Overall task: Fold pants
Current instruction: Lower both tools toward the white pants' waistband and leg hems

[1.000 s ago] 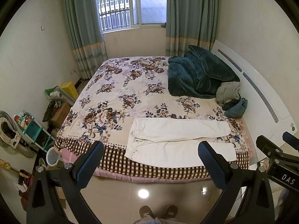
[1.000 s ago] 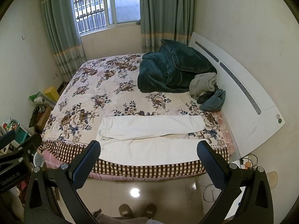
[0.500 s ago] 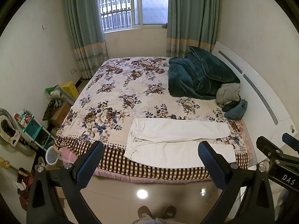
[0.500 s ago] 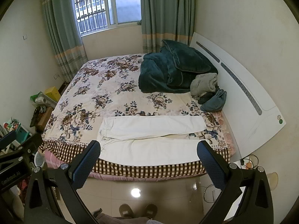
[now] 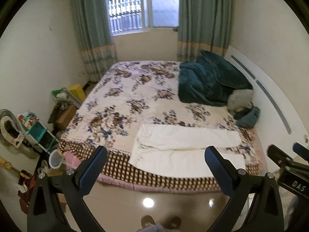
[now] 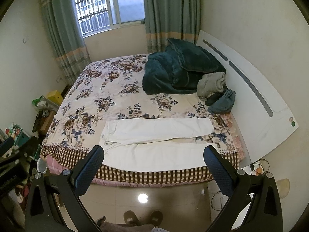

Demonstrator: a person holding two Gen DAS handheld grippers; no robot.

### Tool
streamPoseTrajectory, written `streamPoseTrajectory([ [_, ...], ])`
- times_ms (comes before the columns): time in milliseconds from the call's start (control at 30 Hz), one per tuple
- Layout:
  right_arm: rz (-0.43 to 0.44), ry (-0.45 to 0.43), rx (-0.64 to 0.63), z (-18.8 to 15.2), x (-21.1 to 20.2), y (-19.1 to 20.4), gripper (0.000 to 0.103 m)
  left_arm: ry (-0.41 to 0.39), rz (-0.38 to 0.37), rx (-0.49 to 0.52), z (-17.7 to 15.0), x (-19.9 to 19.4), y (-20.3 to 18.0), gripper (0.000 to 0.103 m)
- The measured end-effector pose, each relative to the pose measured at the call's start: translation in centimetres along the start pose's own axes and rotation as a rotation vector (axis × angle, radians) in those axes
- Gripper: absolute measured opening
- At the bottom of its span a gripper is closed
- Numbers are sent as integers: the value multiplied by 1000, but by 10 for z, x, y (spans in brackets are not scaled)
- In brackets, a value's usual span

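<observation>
White pants (image 5: 185, 148) lie flat on the near edge of a floral bed (image 5: 123, 100), waistband to the left, both legs stretched right. They also show in the right wrist view (image 6: 156, 141). My left gripper (image 5: 155, 161) is open and empty, held over the floor in front of the bed, well short of the pants. My right gripper (image 6: 154, 159) is open and empty, also back from the bed edge. The right gripper's body shows at the left wrist view's right edge (image 5: 285, 166).
A dark teal blanket (image 6: 179, 69), grey cloth (image 6: 212, 84) and a blue garment (image 6: 224, 101) lie by the white headboard (image 6: 251, 96). Boxes and a small shelf (image 5: 36, 127) crowd the floor left of the bed. Glossy tile floor (image 6: 146, 195) lies in front; my feet (image 6: 143, 217) show below.
Both views have tilted and shifted slightly; the left wrist view is now blurred from motion. The pants have not moved and both grippers stay open.
</observation>
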State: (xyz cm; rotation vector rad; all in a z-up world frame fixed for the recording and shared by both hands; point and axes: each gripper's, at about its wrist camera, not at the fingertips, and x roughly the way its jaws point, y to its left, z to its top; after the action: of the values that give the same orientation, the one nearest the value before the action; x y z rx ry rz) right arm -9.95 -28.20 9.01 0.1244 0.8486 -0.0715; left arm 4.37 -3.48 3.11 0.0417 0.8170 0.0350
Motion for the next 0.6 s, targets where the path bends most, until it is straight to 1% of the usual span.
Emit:
streamPoseTrajectory([
  [33, -7, 1, 8, 0, 7, -5, 103, -6, 20, -9, 4, 7, -3, 103],
  [167, -38, 13, 31, 4, 45, -23, 103, -21, 96, -47, -2, 37, -10, 103],
  [233, -63, 23, 40, 8, 70, -35, 103, -10, 133, -57, 6, 64, -16, 103],
  [333, -101, 53, 63, 18, 112, -52, 103, 14, 155, -63, 9, 95, -19, 103],
  [433, -123, 97, 111, 28, 161, -74, 103, 65, 164, -53, 21, 142, -27, 103],
  [500, -147, 126, 148, 35, 195, -88, 103, 87, 169, -45, 19, 165, -28, 103],
  [533, -151, 138, 170, 38, 213, -95, 103, 103, 170, -41, 26, 188, -33, 103],
  [600, -170, 178, 227, 44, 253, -108, 103, 132, 176, -34, 31, 217, -34, 103],
])
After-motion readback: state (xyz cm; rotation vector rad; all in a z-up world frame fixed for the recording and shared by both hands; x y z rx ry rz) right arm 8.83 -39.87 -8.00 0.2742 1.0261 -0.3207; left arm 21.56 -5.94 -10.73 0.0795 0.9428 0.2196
